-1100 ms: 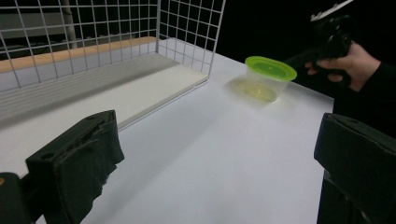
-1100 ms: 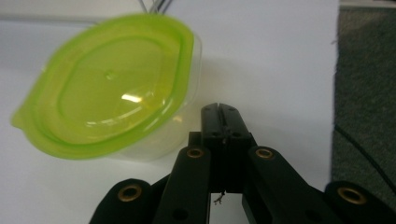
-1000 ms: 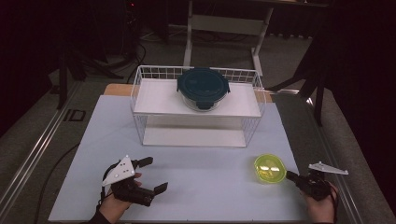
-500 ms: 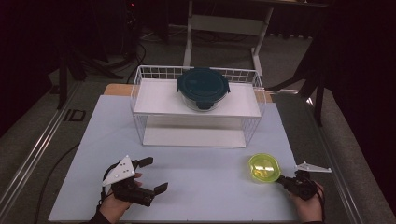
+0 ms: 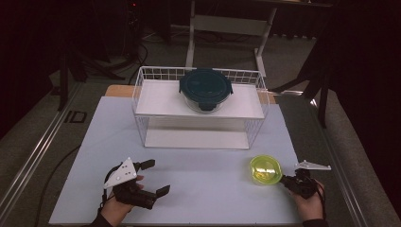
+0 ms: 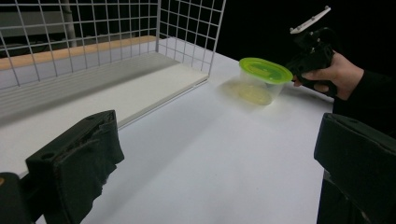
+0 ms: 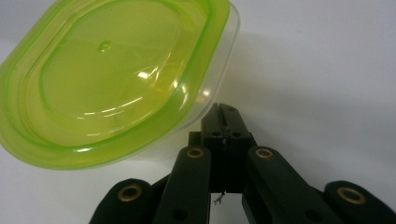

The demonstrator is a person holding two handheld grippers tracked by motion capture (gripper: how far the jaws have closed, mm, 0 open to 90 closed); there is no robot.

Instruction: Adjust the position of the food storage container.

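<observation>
Right gripper (image 5: 289, 180): jaws pressed together at the rim of the green-lidded container (image 5: 265, 170), at about 5 o'clock on its lid; whether they pinch the rim cannot be told. Since a second ago, gripper and container have shifted toward the person's edge of the white table (image 5: 203, 179). Left gripper (image 5: 150, 177): jaws wide apart, nothing between, unmoved. Wire basket (image 5: 142, 85) at 12 o'clock holds a dark-lidded glass container (image 5: 205, 86).
</observation>
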